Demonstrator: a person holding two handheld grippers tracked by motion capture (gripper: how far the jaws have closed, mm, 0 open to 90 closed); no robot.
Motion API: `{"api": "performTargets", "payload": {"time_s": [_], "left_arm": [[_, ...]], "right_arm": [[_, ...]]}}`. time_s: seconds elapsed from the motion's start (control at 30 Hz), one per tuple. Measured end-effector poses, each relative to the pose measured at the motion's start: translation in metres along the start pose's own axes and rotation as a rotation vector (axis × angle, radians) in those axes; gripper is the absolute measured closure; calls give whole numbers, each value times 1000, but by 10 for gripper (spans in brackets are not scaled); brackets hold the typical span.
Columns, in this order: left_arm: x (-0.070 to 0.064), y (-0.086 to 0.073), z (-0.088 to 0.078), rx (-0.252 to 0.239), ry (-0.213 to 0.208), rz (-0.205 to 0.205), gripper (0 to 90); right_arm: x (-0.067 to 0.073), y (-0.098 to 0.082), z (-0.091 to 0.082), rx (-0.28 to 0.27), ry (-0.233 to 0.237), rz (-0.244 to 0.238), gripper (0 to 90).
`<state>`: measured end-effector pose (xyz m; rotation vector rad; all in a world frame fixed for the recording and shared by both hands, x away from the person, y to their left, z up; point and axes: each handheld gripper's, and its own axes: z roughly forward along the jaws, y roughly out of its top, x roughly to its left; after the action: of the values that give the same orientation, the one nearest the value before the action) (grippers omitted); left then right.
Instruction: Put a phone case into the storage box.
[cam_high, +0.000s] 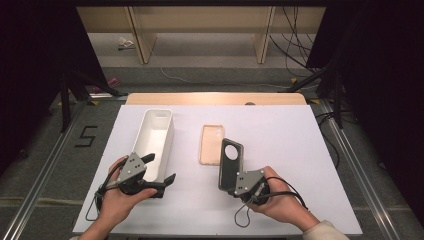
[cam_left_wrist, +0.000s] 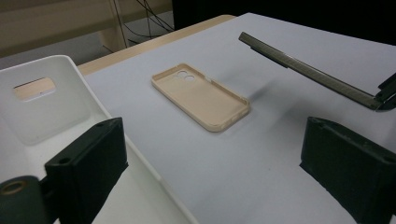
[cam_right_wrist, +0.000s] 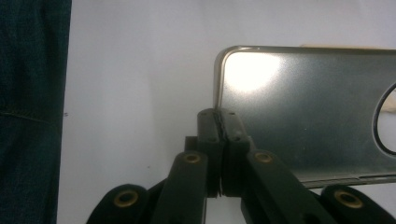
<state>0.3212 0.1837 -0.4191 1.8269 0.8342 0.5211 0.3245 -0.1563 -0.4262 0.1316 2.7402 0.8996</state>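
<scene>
Right gripper (cam_high: 235, 186) has its jaws pinched on the near edge of the dark phone case (cam_high: 230, 162), holding it lifted off the white tabletop (cam_high: 280, 150), tilted, camera cutout at the far end; the right gripper view confirms the pads clamped on the case's rim (cam_right_wrist: 219, 123). Left gripper (cam_high: 162, 172) has its jaws spread wide, straddling the near end wall of the white bin (cam_high: 156, 137), one jaw inside, one outside, nothing gripped yet. The beige phone case (cam_high: 212, 144) lies flat, open side up, on the table between bin and dark case. My read: step in hand is carrying the dark case toward the bin while the left gets set to steady it. Next move likely needs the left jaws closing on the bin wall, then the right swinging the case leftward over the beige one and releasing it inside, flat enough to clear the narrow walls.
</scene>
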Motion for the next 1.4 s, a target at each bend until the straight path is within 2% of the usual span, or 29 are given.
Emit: {"api": "performTargets", "payload": {"time_s": [0.1, 0.2, 0.23, 0.27, 0.33, 0.37, 0.4, 0.47, 0.6, 0.63, 0.67, 0.77, 0.93, 1.1, 1.4], "left_arm": [[-3, 8, 3, 12, -22, -40, 98], [-6, 22, 10, 45, -43, -117, 144], [-5, 27, 13, 40, -45, -97, 151], [-5, 27, 13, 40, -45, -97, 152], [-9, 44, 23, 56, -59, -82, 154], [-9, 44, 23, 56, -59, -82, 154], [-14, 56, 31, 72, -71, -71, 155], [-17, 61, 36, 80, -77, -66, 156], [-26, 77, 55, 136, -99, -53, 164], [-29, 81, 64, 172, -105, -55, 165], [-29, 81, 64, 172, -105, -55, 167], [-31, 85, 78, 203, -105, -48, 175], [-32, 90, 97, 231, -121, -104, 218], [-31, 92, 109, 254, -123, -114, 242], [-29, 98, 131, 281, -146, -166, 341]], "right_arm": [[0, 1, 1, -7, 8, 2, 895], [0, 2, 2, -14, 2, -7, 895], [0, 2, 2, -17, 2, -9, 895], [0, 2, 2, -17, 2, -9, 895], [1, 5, 2, -28, -10, -16, 895], [1, 5, 2, -28, -10, -16, 895], [2, 6, 2, -34, -14, -16, 895], [2, 6, 2, -36, -19, -19, 895], [2, 7, 1, -37, -24, -19, 895], [2, 7, 1, -40, -25, -21, 895], [2, 7, 1, -41, -24, -21, 895], [2, 7, 1, -43, -28, -19, 895], [2, 8, 1, -46, -31, -21, 895], [1, 8, 1, -49, -36, -22, 895], [2, 10, 1, -50, -47, -28, 895]]}}
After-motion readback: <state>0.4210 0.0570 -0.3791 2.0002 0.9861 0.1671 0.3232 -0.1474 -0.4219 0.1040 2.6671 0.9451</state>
